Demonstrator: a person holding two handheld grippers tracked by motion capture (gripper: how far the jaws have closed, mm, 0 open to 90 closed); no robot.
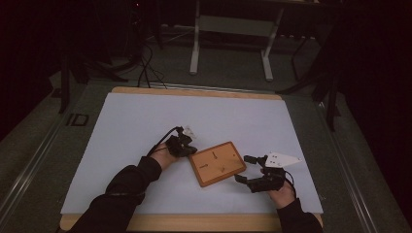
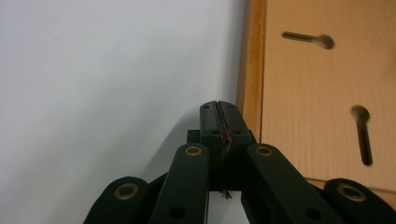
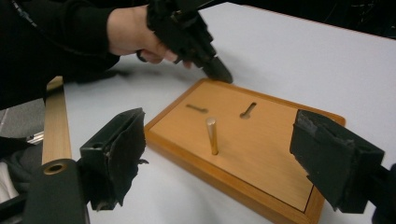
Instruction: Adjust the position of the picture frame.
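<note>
My left gripper (image 1: pixel 187 148) is clenched with nothing in it, its tip just beside the left edge of the wooden board (image 1: pixel 217 163) lying on the white table (image 1: pixel 145 121). To the board's right, my right gripper (image 1: pixel 246 168) stands released, the board and its upright peg (image 3: pixel 212 135) lying ahead between the spread jaws.

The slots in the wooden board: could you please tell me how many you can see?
2. One slot lies near the board's far-left part; the other slot is right of it, toward the far edge. The upright peg may hide a third hole.
</note>
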